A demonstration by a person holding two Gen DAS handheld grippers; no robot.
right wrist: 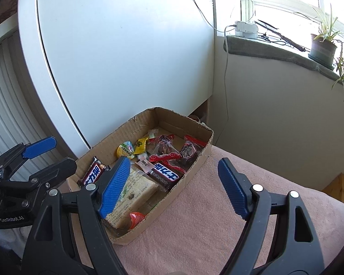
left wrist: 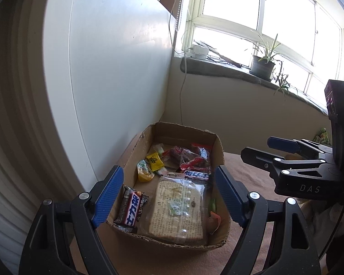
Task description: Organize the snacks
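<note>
Shallow brown cardboard box sat centre frame on pink-covered bench, wrapped snacks all inside. Left gripper wide open, empty, straddled box's near end. Right gripper open too, empty, off box's right side. Left was closer, I'd say.

a surface covered in a pinkish-tan cloth fills the lower right of the right wrist view and shows at the lower right of the left wrist view. directly on it sits an open, shallow cardboard box, in the centre of both views, with torn upper edges and its far end close to a white panel. the box rests flat near the cloth's left edge. to its right in the right wrist view, the cloth lies bare.
</note>
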